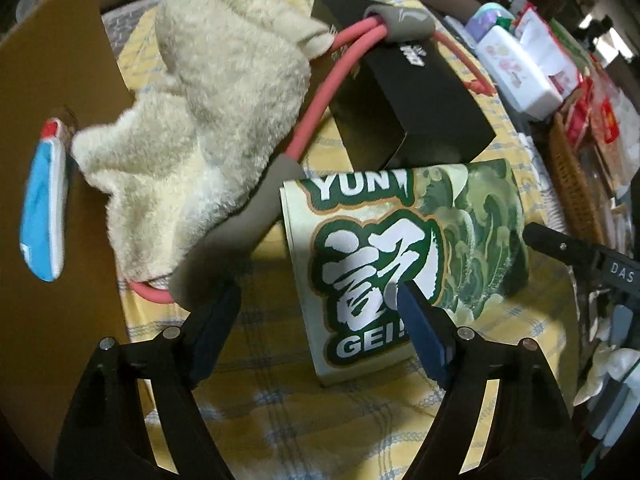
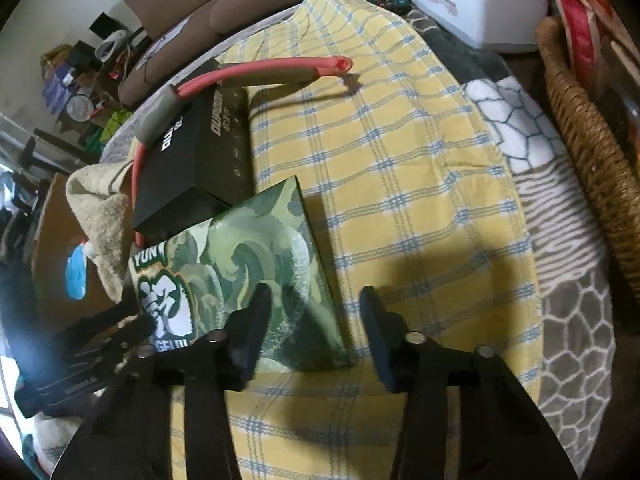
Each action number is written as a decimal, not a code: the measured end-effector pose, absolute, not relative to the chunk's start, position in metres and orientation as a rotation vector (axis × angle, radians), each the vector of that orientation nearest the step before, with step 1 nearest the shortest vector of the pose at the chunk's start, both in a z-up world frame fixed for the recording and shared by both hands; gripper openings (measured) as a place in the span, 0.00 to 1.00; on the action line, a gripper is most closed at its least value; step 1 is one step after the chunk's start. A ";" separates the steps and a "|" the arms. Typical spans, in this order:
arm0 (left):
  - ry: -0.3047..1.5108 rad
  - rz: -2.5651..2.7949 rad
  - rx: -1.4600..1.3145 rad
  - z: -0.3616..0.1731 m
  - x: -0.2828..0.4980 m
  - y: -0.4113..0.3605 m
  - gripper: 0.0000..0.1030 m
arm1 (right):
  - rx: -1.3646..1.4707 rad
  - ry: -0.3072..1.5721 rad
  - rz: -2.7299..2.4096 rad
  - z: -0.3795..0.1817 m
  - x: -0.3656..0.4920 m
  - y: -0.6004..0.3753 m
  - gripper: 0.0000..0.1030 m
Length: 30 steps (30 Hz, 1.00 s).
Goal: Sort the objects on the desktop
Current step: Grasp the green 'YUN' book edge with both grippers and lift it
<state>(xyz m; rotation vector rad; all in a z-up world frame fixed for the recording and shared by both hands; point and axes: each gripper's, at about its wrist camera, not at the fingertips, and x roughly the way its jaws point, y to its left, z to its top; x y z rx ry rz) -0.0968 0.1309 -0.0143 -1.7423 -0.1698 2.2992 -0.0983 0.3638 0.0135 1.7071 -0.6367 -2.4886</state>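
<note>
A green box printed "YUN GEI" [image 1: 404, 264] lies on the yellow checked cloth [image 1: 280, 420], with a black box [image 1: 404, 108] behind it. A red exercise tube with grey foam grips [image 1: 316, 108] loops over the black box. A cream plush towel [image 1: 208, 120] lies over its left part. My left gripper [image 1: 316, 304] is open and empty, low over the cloth at the green box's near left corner. My right gripper [image 2: 316, 312] is open and empty, straddling the right edge of the green box [image 2: 248, 272]. The black box [image 2: 196, 164] and the tube [image 2: 276, 70] lie beyond it.
A brown cardboard sheet [image 1: 52, 128] with a blue pouch [image 1: 42, 212] lies at the left. A white tissue box [image 2: 476, 0] and a wicker basket [image 2: 592, 152] stand at the right. A patterned grey blanket [image 2: 568, 300] lies under the cloth.
</note>
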 end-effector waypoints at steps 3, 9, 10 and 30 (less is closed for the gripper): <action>-0.193 2.295 -1.767 -0.021 -0.097 0.128 0.76 | 1.721 -0.639 -2.479 0.008 -0.100 0.362 0.43; -0.219 2.241 -1.769 -0.026 -0.098 0.130 0.62 | 1.750 -0.625 -2.435 -0.002 -0.100 0.353 0.42; -0.215 2.242 -1.766 -0.024 -0.097 0.132 0.60 | 1.759 -0.613 -2.437 -0.004 -0.100 0.351 0.42; -0.213 2.291 -1.534 0.066 -0.081 0.145 0.44 | 1.599 -0.660 -2.561 0.077 -0.077 0.360 0.42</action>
